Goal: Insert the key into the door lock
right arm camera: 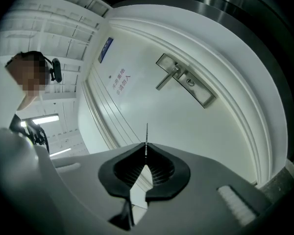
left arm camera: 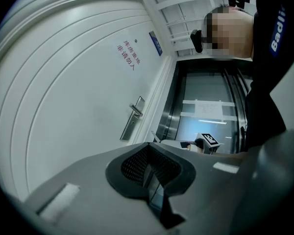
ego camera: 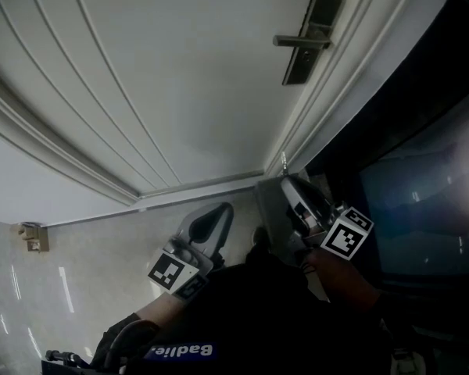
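Observation:
A white panelled door [ego camera: 180, 69] carries a metal lock plate with a lever handle [ego camera: 309, 41], also seen in the right gripper view as the lock plate [right arm camera: 186, 80] with its keyhole [right arm camera: 190, 82]. My right gripper [right arm camera: 146, 146] is shut on a thin key [right arm camera: 146, 133], whose blade shows edge-on and sticks out past the jaws toward the door. In the head view the right gripper [ego camera: 285, 180] is well below the lock plate, by the door's edge. The left gripper [ego camera: 219, 213] is lower and to the left, its jaws shut and empty; the left gripper [left arm camera: 149, 146] faces the lever handle [left arm camera: 134, 116].
Dark glass and metal lift doors [ego camera: 422, 201] stand right of the door frame. The door bears a red-lettered sign [left arm camera: 127, 54] and a small blue plate [left arm camera: 156, 43]. A small door stop [ego camera: 33, 237] sits on the tiled floor at the left.

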Tool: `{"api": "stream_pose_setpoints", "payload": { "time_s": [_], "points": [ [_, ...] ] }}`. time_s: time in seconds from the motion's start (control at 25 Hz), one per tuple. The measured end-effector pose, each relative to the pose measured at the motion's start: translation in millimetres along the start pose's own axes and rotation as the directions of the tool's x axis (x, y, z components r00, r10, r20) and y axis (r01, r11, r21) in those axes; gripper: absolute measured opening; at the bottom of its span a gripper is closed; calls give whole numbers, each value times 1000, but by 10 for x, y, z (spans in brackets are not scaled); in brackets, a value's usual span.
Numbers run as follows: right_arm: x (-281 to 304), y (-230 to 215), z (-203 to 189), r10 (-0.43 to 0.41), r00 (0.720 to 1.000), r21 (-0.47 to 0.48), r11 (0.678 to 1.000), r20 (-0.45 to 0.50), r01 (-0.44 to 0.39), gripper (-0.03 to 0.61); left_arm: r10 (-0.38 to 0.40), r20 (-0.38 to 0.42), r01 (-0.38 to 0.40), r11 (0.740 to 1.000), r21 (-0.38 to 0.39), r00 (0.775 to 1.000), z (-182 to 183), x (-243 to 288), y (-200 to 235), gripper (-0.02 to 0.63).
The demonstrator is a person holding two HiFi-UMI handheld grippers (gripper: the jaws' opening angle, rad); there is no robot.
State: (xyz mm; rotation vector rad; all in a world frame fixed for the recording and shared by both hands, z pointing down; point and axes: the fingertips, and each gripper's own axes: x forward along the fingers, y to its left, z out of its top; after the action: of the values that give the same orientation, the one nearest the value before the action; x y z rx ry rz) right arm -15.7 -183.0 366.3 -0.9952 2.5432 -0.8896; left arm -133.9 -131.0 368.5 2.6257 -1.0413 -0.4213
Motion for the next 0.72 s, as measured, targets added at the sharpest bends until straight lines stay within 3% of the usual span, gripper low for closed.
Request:
{"api": "stream_pose_setpoints", "payload": {
  "time_s": [0.24,0.52,0.72],
  "points": [
    [194,-445,378,84,996,115,990,-18,-81,11,64,-5,-63,997,39,998,30,547,129,14],
    [333,-937,912,153,988,177,973,-31,-145,11,110,-20,-108,992,67,994,-21,1251,170,14],
    [449,-1104,1238,241,969,281,935,-55,-216,11,158,-14,-156,984,81,987,-70,1582,190,14]
  ]
}}
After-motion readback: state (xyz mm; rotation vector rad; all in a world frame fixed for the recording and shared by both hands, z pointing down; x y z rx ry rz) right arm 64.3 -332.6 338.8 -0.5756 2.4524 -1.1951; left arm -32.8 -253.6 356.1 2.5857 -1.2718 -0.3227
